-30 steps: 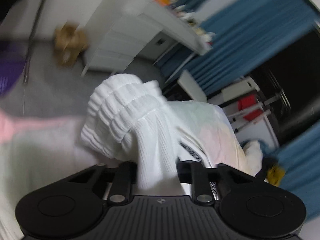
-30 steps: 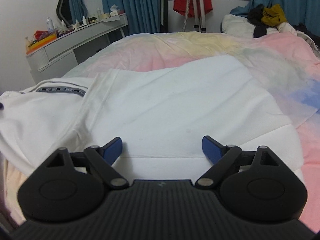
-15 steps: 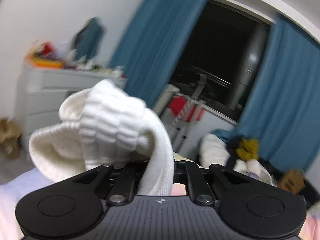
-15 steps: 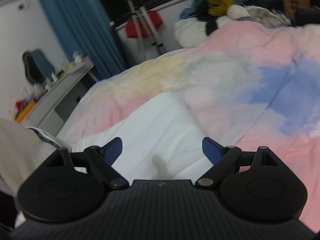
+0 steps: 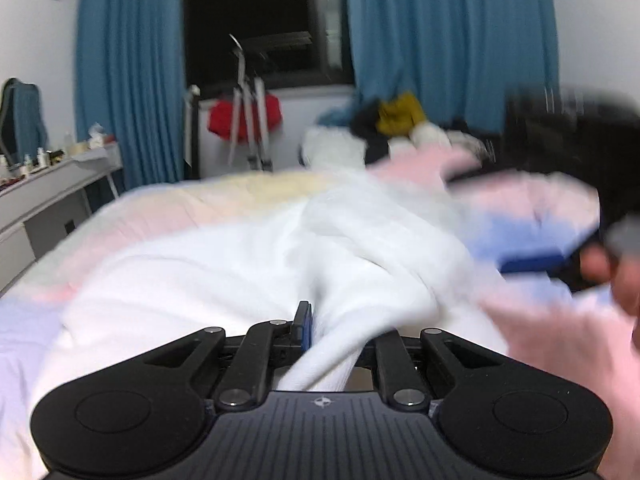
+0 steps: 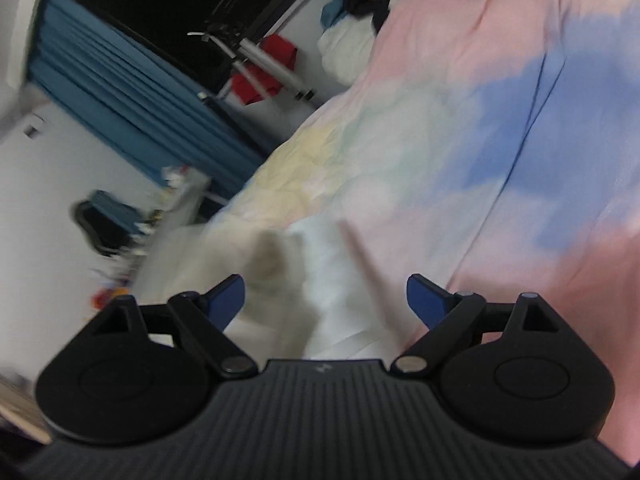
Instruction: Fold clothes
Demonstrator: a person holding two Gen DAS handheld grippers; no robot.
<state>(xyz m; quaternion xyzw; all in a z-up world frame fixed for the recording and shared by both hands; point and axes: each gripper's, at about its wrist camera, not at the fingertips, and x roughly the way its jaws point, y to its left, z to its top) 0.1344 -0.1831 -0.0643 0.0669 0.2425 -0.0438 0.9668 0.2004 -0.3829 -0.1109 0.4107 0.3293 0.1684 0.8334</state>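
White garment (image 5: 280,264) bunched in the clamped left tool (image 5: 332,332); right tool (image 6: 325,300) gapes wide over its edge, pastel bed (image 6: 520,140) bare beyond.

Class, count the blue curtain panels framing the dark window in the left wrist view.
2: one curtain panel left of the window, the other right of it.
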